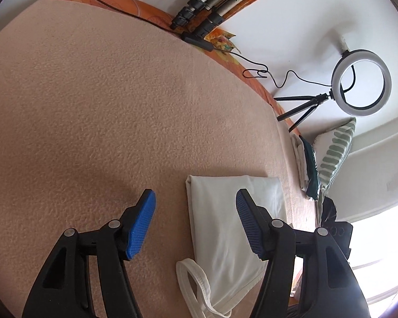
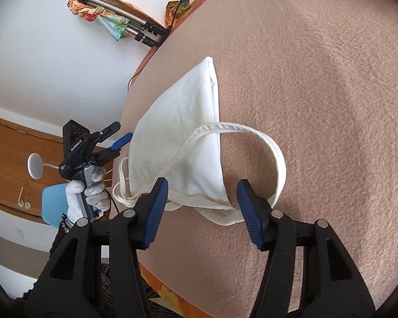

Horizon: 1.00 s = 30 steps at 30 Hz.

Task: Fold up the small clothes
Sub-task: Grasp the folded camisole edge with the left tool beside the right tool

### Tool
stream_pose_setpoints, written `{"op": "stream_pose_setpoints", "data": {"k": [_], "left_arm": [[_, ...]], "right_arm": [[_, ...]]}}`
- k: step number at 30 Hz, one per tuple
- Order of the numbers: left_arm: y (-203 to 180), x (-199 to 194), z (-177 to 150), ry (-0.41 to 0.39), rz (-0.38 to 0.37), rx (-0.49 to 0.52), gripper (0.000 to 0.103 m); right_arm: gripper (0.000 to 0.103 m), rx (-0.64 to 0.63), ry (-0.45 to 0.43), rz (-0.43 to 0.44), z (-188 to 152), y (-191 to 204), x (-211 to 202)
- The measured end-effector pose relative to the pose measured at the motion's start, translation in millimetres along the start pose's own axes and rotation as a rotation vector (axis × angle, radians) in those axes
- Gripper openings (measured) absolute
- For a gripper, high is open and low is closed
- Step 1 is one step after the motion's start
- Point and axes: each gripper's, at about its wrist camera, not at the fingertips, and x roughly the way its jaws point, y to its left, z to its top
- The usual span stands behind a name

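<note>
Over the beige blanket (image 1: 92, 106), the left gripper (image 1: 196, 198) hovers with jaws spread wide, holding nothing. The right gripper (image 2: 203, 188) gapes wide too, empty, straddling the white top (image 2: 177, 143) at its 12 o'clock; one strap (image 2: 273, 145) loops toward 1 o'clock, flat on the blanket.

The beige blanket (image 1: 92, 106) lies bare over most of its spread, open to either gripper. The white garment (image 2: 183, 137) takes up one patch near the edge, its strap loop (image 2: 273, 153) curling out onto the bare part. Along the far edge sit a black cable (image 1: 135, 17), folded tripod legs (image 1: 199, 13) and a ring light (image 1: 360, 82); folded clothes (image 1: 305, 164) crowd one corner.
</note>
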Motion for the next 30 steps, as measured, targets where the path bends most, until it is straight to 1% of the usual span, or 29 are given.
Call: {"op": "stream_pose_setpoints", "data": {"k": [5, 8, 10, 13, 14, 15, 16, 17, 18, 19, 20, 21, 23, 24, 25, 26, 28, 30], "left_arm": [[-9.2, 13.8, 5.2, 0.012, -0.020, 0.059, 0.062], [-14.3, 20.0, 5.1, 0.013, -0.045, 0.092, 0.062], [-18.4, 23.1, 3.3, 0.014, -0.055, 0.128, 0.060], [-23.7, 25.8, 1.5, 0.010, -0.047, 0.159, 0.060], [-24.9, 27.2, 1.5, 0.012, -0.040, 0.164, 0.055], [-25.7, 28.5, 1.2, 0.014, -0.026, 0.169, 0.043], [-26.2, 28.7, 0.8, 0.009, -0.014, 0.174, 0.041], [-25.9, 29.3, 0.8, 0.011, -0.012, 0.172, 0.035], [-24.6, 31.5, 0.0, 0.022, -0.010, 0.166, 0.021], [-24.2, 34.0, -1.0, 0.029, -0.001, 0.164, 0.015], [-26.3, 34.3, -2.4, 0.016, 0.025, 0.178, 0.013], [-30.4, 34.3, -4.1, 0.007, 0.050, 0.204, 0.012], [-41.3, 34.9, -9.4, -0.013, 0.115, 0.267, 0.011], [-46.4, 35.4, -12.0, -0.021, 0.147, 0.293, 0.010], [-50.7, 35.5, -14.1, -0.030, 0.172, 0.316, 0.009], [-54.7, 35.0, -15.9, -0.040, 0.192, 0.333, 0.009], [-61.1, 32.7, -19.1, -0.059, 0.223, 0.365, 0.008], [-66.3, 29.5, -22.1, -0.081, 0.249, 0.391, 0.008]], "right_arm": [[0.056, -0.003, 0.007, 0.031, 3.7, 1.3, 8.4], [0.054, -0.002, 0.007, 0.055, 5.6, 2.2, 10.4], [0.054, 0.010, 0.001, 0.073, 7.9, 3.0, 13.3], [0.054, 0.009, 0.000, 0.086, 9.4, 6.2, 16.4], [0.053, 0.006, -0.001, 0.083, 9.5, 8.7, 17.6], [0.053, 0.004, -0.002, 0.080, 9.4, 10.9, 18.8], [0.052, 0.006, -0.001, 0.081, 9.0, 11.7, 19.4], [0.053, 0.008, -0.003, 0.081, 8.8, 13.3, 20.3], [0.053, 0.006, -0.003, 0.081, 8.2, 12.9, 20.1], [0.052, 0.003, -0.003, 0.078, 8.0, 14.4, 20.7], [0.049, -0.001, -0.005, 0.071, 7.8, 16.5, 21.3], [0.046, -0.007, -0.008, 0.054, 7.2, 18.8, 22.0], [0.037, -0.026, -0.015, 0.013, 6.0, 24.2, 23.3], [0.036, -0.035, -0.018, -0.003, 5.8, 25.9, 24.0], [0.030, -0.044, -0.019, -0.020, 5.9, 27.7, 24.6], [0.024, -0.054, -0.018, -0.038, 6.0, 29.3, 25.5], [0.018, -0.075, -0.019, -0.077, 5.3, 32.8, 26.7], [0.015, -0.101, -0.022, -0.114, 4.7, 38.4, 27.3]]}}
